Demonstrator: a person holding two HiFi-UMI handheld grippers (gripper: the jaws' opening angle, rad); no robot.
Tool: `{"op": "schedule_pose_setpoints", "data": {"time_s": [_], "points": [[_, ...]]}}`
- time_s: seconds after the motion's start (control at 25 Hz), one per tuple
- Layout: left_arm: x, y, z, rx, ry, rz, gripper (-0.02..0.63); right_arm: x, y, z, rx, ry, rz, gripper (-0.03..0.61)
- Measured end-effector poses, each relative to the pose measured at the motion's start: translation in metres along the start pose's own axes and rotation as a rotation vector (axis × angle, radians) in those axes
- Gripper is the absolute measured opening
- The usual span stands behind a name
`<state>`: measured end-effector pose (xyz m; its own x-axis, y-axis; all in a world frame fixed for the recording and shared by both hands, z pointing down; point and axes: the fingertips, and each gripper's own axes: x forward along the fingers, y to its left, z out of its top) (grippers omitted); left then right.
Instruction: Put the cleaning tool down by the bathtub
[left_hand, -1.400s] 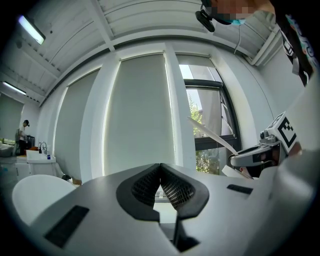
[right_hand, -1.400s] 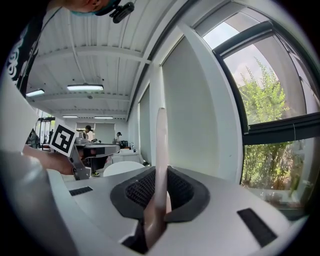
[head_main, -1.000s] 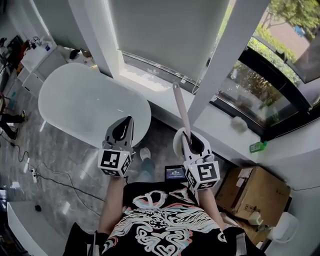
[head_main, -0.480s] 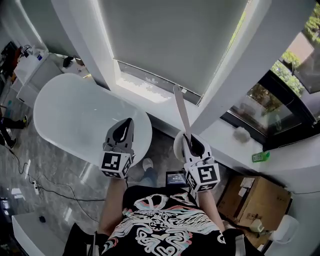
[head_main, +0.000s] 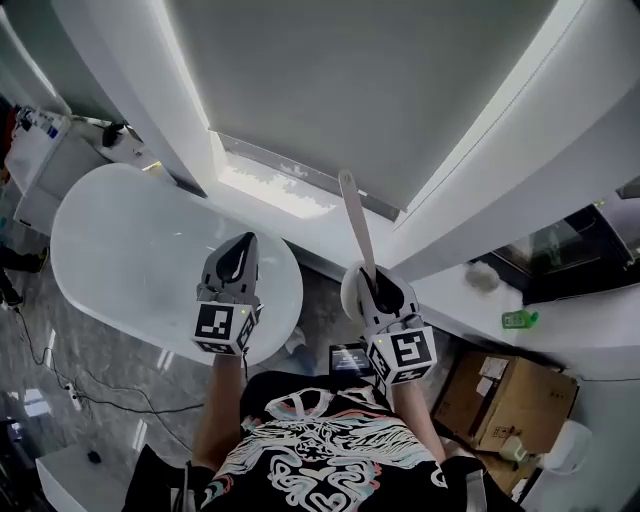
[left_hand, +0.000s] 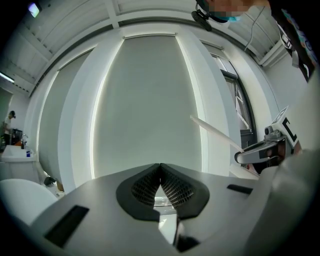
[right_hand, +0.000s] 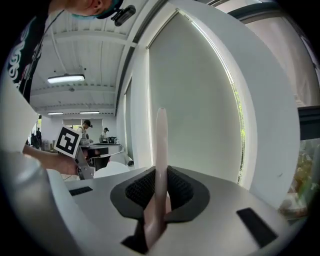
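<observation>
My right gripper (head_main: 372, 281) (right_hand: 161, 186) is shut on the pale handle of the cleaning tool (head_main: 355, 222) (right_hand: 160, 150), which sticks straight up toward the window blind; the tool's working end is hidden. The handle also shows as a slanted white stick (left_hand: 215, 131) in the left gripper view. My left gripper (head_main: 239, 251) (left_hand: 160, 175) is shut with nothing between its pads. It hovers over the right end of the white oval bathtub (head_main: 130, 255), which lies at the left of the head view.
A grey blind (head_main: 350, 90) covers the window ahead, above a white sill (head_main: 300, 215). A cardboard box (head_main: 510, 390) stands on the floor at the lower right. A small green bottle (head_main: 517, 320) sits on the ledge. A white cabinet (head_main: 35, 170) stands at the far left. Cables (head_main: 60, 350) lie on the grey floor.
The head view has tilted upward, so the blind fills more of it and the outdoor window slides off right. Both grippers keep their places, the right one still holding the handle upright.
</observation>
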<state>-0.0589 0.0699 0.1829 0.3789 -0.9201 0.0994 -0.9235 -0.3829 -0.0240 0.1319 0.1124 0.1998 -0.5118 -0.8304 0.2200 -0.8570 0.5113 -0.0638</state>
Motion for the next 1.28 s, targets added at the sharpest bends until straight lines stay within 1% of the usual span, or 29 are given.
{"op": "schedule_pose_setpoints", "data": {"time_s": [0.32,0.48,0.68,1.08,1.28], "points": [[0.041,0.055,-0.001,-0.017,-0.002,-0.017,0.017,0.064,-0.005,0.008,0.014,0.021,-0.032,0.071],[0.055,0.072,-0.006,-0.03,-0.005,-0.03,0.017,0.082,-0.008,0.008,0.021,0.027,-0.052,0.071],[0.065,0.091,-0.01,-0.039,-0.002,-0.028,0.017,0.1,-0.008,0.009,0.026,0.032,-0.067,0.071],[0.072,0.109,-0.012,-0.048,-0.009,0.003,0.017,0.125,-0.007,0.015,0.013,0.032,-0.034,0.071],[0.086,0.121,-0.013,-0.047,-0.002,0.025,0.017,0.148,-0.013,0.015,0.012,0.038,-0.007,0.07]]}}
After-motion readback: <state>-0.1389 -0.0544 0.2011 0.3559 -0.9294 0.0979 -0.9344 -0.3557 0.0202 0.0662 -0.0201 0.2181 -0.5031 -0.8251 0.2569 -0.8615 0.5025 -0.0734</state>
